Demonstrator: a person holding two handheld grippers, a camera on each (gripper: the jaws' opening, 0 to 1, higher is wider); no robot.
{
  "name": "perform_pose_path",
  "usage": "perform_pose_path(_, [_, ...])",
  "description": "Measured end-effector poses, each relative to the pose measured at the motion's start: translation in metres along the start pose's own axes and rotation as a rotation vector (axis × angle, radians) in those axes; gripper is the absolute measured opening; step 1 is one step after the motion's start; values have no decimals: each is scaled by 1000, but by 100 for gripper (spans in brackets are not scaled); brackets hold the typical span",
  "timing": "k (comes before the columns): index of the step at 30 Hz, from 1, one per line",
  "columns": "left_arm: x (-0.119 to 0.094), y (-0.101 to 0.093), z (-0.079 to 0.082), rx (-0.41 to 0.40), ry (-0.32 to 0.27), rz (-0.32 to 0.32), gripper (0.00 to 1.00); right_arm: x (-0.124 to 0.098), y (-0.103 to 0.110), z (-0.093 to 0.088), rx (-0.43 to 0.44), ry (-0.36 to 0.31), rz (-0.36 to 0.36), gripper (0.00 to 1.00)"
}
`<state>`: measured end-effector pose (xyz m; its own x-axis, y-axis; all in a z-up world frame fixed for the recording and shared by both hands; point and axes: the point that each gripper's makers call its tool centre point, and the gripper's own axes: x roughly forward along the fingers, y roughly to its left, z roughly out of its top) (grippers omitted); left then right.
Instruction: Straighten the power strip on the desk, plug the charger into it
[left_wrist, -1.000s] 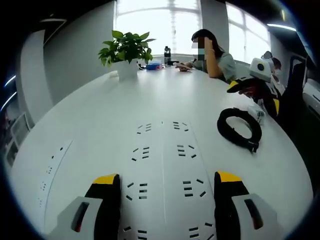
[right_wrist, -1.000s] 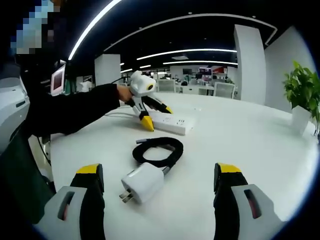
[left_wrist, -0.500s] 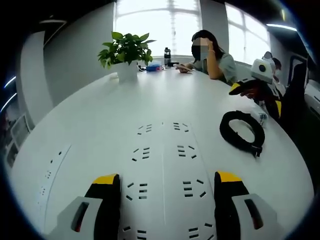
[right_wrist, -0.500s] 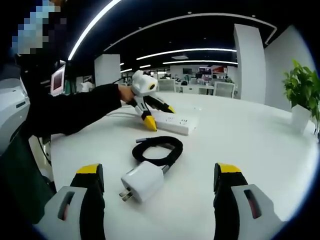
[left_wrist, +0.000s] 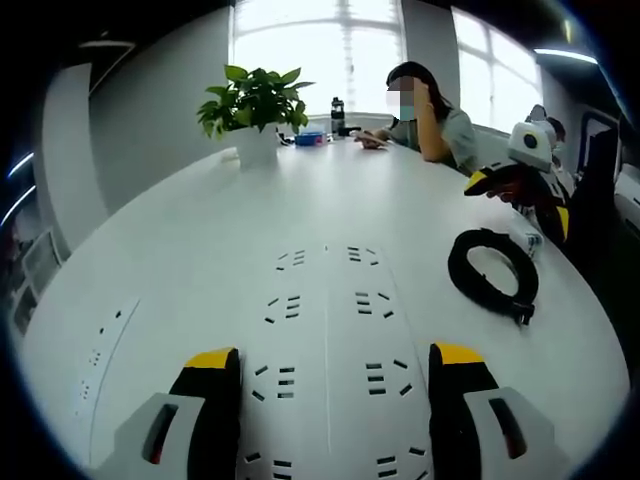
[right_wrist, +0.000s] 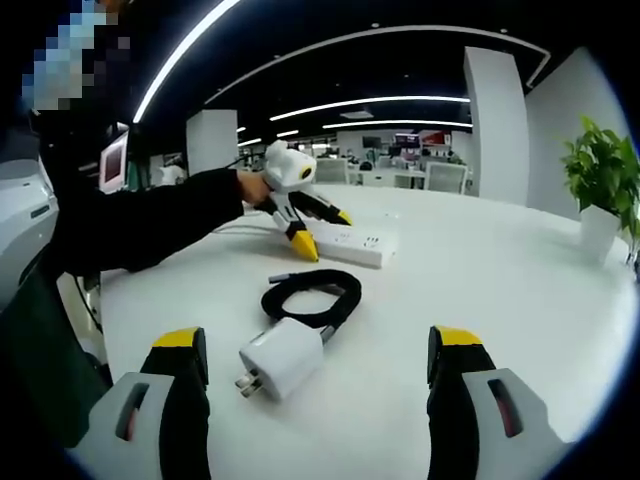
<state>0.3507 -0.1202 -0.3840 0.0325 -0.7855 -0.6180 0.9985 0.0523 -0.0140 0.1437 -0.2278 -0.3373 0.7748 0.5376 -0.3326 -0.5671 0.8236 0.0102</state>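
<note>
Left gripper (right_wrist: 318, 232) open astride power strip (right_wrist: 350, 244) on bench (right_wrist: 500, 300); right gripper (right_wrist: 318, 372) open near charger (right_wrist: 281, 356), holding nothing.

Daylight pours through tall windows (left_wrist: 330, 45) in the left gripper view, blowing them out to near white and leaving the white desk (left_wrist: 200, 250) evenly bright with faint shadows. In the right gripper view the hall is dimmer, lit by ceiling light strips (right_wrist: 390, 100) that bend with the fisheye. Edges of both views curve and soften; distant furniture is slightly blurred.
</note>
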Motion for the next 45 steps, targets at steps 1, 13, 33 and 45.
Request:
perform_pose_path(1, [0,0,0,0,1,-1,78,0,0,0,0,1,-1,92])
perform_pose_path(13, [8,6,6,-1,-2,3,78,-7,-3,-1,1,0,-20,92])
perform_pose_path(33, [16,9,13,1,-4,1,78,-17,-3,-6,8,5,-30,91])
perform_pose_path(45, [17,13,15,-3,-4,1,78,-19,-6,-8,10,3,-37,91])
